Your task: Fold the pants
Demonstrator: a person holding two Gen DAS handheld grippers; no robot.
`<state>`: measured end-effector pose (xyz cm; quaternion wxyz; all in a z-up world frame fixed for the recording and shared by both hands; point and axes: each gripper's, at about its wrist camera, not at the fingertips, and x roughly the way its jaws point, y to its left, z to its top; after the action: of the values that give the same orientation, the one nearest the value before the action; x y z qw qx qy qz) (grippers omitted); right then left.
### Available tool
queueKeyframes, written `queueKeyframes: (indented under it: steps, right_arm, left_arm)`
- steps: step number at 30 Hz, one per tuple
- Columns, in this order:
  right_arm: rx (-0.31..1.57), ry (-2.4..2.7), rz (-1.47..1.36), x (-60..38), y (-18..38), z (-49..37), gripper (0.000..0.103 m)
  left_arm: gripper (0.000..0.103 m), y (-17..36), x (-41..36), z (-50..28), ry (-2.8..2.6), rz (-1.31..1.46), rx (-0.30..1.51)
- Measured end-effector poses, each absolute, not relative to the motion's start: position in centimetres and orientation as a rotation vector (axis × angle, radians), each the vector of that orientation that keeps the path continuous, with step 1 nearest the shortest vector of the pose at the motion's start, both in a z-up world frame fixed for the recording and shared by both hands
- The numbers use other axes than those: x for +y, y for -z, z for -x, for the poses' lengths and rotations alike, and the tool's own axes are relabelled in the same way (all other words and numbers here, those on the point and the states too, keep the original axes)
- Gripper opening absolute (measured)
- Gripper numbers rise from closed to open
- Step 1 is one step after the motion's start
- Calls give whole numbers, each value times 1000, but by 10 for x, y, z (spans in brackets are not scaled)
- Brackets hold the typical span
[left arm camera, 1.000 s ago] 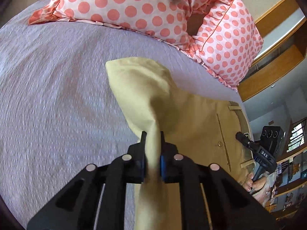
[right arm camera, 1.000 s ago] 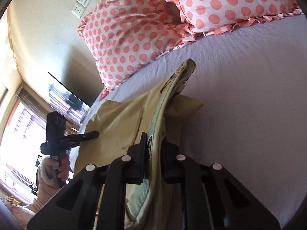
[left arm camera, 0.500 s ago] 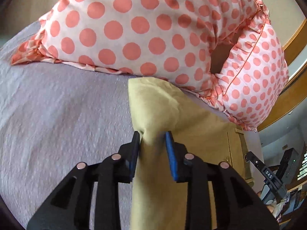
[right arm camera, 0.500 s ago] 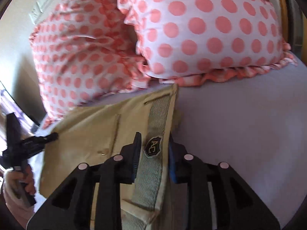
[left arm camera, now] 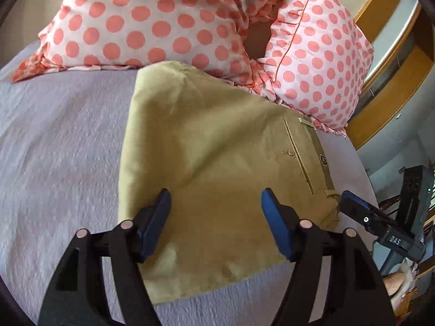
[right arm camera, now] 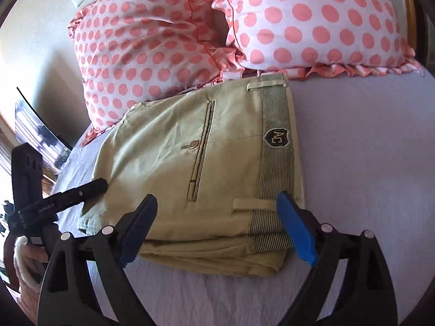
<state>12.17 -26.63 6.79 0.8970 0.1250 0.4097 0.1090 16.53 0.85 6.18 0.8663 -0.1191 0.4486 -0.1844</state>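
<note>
Both your left gripper and right gripper gape wide, empty. Folded pants lie just ahead, under the fingertips, against pillows. Folding looks done; only tidying remains.

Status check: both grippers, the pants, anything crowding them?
Left gripper open, right gripper open, both empty. Khaki pants folded flat on the lavender bedspread. Far edge against the polka-dot pillows; nothing else close.

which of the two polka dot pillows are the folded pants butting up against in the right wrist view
The left pillow, with the smaller, denser dots: the pants reach its lower edge. The big-dotted right pillow meets only the waistband corner.
</note>
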Motion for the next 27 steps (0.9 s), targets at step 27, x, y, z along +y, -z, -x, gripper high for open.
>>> queueKeyframes:
  steps: [27]
  right_arm:
    - [761, -13, -33, -195, -19, -23, 102]
  left_arm:
    - [101, -26, -5, -25, 60, -48, 802]
